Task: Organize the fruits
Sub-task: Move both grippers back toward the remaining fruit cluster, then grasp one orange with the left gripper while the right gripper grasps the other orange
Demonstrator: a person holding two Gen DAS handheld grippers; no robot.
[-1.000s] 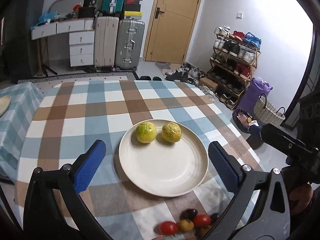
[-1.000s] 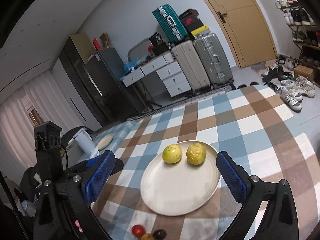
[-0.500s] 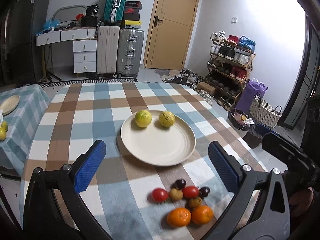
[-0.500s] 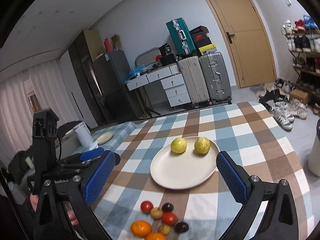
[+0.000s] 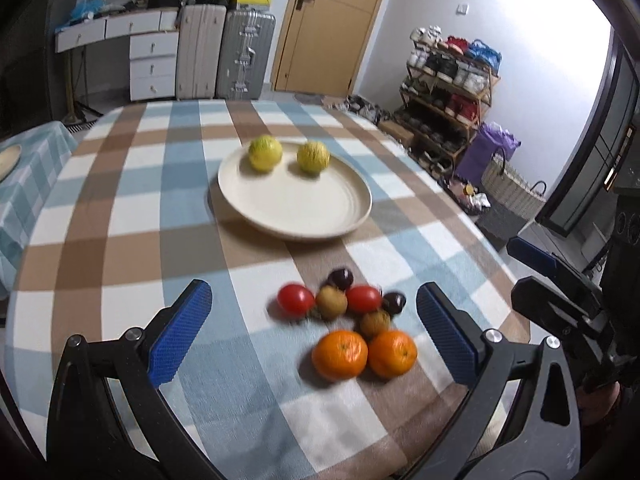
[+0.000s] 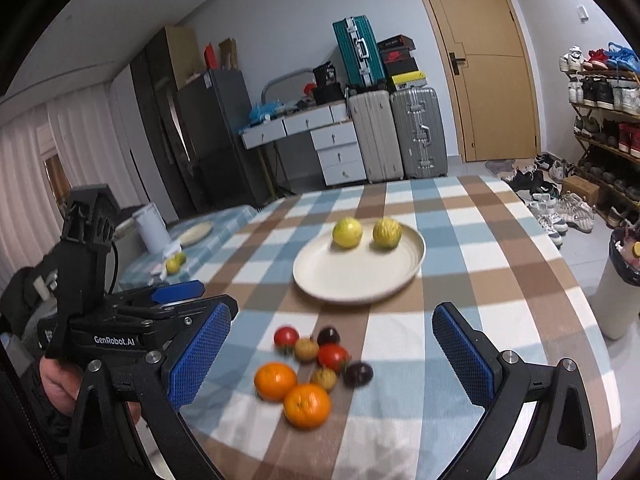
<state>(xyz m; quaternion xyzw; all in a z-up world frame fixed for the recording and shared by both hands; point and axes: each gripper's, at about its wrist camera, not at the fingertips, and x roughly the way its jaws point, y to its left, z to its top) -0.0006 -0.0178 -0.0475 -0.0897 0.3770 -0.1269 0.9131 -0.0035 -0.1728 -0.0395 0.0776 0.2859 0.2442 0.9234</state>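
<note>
The checked blue-and-brown tablecloth [image 5: 120,216] covered the table, with suitcases [image 6: 396,132] against the far wall. Your cream plate [image 5: 296,204] sat mid-table and carried 2 yellow-green fruits [image 5: 265,153] side by side at its far edge. Nearer you lay a loose cluster: 2 oranges [image 5: 339,354] touching, 2 red tomatoes [image 5: 295,299], 2 brownish kiwis [image 5: 331,302] and 2 dark plums [image 5: 341,278]. You held your left gripper [image 5: 314,334] spread wide and empty over that cluster, and your right gripper [image 6: 332,356] likewise agape, holding nothing
</note>
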